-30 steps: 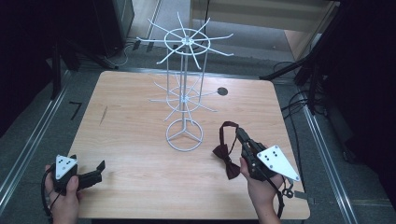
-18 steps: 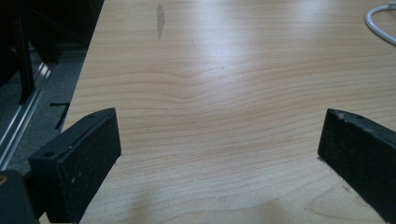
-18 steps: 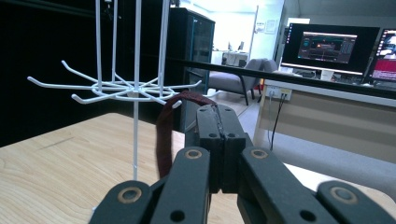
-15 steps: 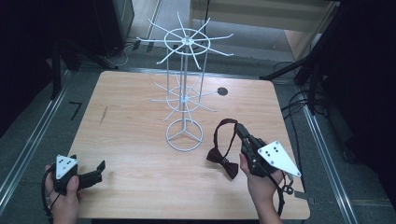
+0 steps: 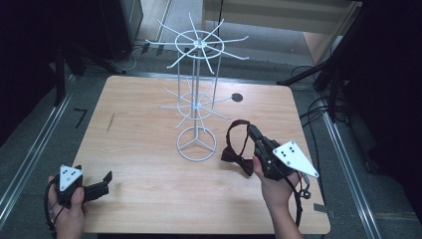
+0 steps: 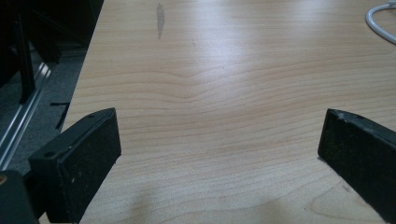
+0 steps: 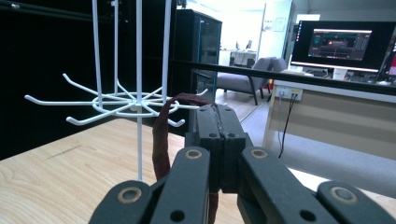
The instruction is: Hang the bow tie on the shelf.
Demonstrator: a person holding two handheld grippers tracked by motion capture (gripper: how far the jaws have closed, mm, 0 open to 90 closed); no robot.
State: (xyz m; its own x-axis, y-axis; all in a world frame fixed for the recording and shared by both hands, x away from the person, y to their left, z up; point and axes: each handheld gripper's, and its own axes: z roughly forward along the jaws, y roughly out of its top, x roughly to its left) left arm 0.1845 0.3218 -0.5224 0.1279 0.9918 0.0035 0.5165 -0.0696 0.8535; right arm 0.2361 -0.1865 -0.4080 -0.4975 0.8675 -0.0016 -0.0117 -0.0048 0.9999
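Note:
A dark red bow tie (image 5: 237, 155) hangs from its strap loop (image 5: 233, 130) just right of the white wire rack's base ring (image 5: 197, 144). My right gripper (image 5: 252, 131) is shut on that strap, with the bow dangling below over the table. In the right gripper view the closed jaws (image 7: 217, 111) pinch the maroon strap (image 7: 161, 135), and the rack's lower hooks (image 7: 116, 100) spread out just beyond. My left gripper (image 5: 106, 180) rests at the table's near-left corner. Its jaws stand wide apart over bare wood (image 6: 219, 154), holding nothing.
The rack (image 5: 198, 64) stands mid-table with two tiers of radiating hooks, all bare. A small dark round hole (image 5: 237, 97) lies behind it on the wooden table (image 5: 139, 124). A white cable (image 6: 380, 21) shows at the far right of the left gripper view.
The right gripper has edged slightly up and towards the rack, carrying the bow tie. The left gripper has stayed put.

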